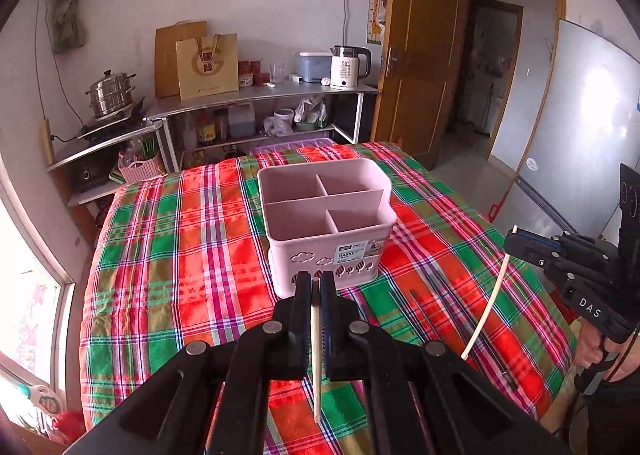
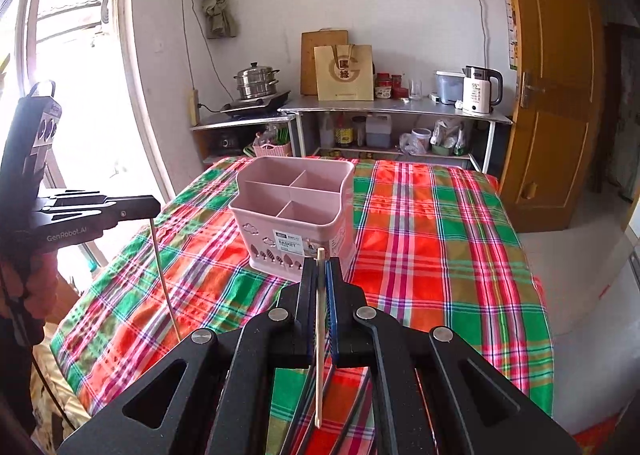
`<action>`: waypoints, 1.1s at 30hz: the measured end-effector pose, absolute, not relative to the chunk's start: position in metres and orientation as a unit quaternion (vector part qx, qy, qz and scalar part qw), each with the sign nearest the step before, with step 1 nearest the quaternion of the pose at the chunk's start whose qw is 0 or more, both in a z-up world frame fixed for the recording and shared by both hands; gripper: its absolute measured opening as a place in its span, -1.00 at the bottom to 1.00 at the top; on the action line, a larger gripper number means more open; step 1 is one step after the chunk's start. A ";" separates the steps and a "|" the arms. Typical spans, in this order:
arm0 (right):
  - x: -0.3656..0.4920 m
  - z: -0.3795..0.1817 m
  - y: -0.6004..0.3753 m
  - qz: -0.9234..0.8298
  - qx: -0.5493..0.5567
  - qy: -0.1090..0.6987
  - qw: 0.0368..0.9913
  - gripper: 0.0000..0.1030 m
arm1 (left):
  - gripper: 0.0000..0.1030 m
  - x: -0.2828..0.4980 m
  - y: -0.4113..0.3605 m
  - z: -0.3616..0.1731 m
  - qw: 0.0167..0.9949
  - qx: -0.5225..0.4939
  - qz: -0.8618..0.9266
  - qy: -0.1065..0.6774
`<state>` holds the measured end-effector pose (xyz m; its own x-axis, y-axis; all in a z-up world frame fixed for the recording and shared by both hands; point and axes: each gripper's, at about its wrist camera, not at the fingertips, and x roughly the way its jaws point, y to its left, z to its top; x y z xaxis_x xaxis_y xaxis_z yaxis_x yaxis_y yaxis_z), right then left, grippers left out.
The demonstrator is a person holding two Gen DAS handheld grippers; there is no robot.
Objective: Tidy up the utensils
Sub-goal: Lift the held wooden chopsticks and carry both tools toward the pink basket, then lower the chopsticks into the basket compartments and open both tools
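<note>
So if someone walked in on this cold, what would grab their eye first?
Probably the bright red-and-green plaid tablecloth, with the pink plastic four-compartment utensil basket standing on it, empty as far as can be seen. Next, the two black grippers in front of the basket: the left gripper and the right gripper each pinch a pale wooden chopstick.

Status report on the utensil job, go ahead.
Left gripper shut on a pale chopstick. Right gripper shut on a second chopstick. Pink basket empty, upright on the plaid cloth. Dark chopsticks on the cloth; path clear.
</note>
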<state>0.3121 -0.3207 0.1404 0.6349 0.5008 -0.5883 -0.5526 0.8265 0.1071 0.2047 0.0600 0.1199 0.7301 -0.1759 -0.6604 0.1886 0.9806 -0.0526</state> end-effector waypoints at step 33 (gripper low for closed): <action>0.376 0.228 -0.287 0.337 0.059 0.208 0.916 -0.91 | -0.93 0.266 0.116 0.220 0.959 -0.125 -0.097 0.234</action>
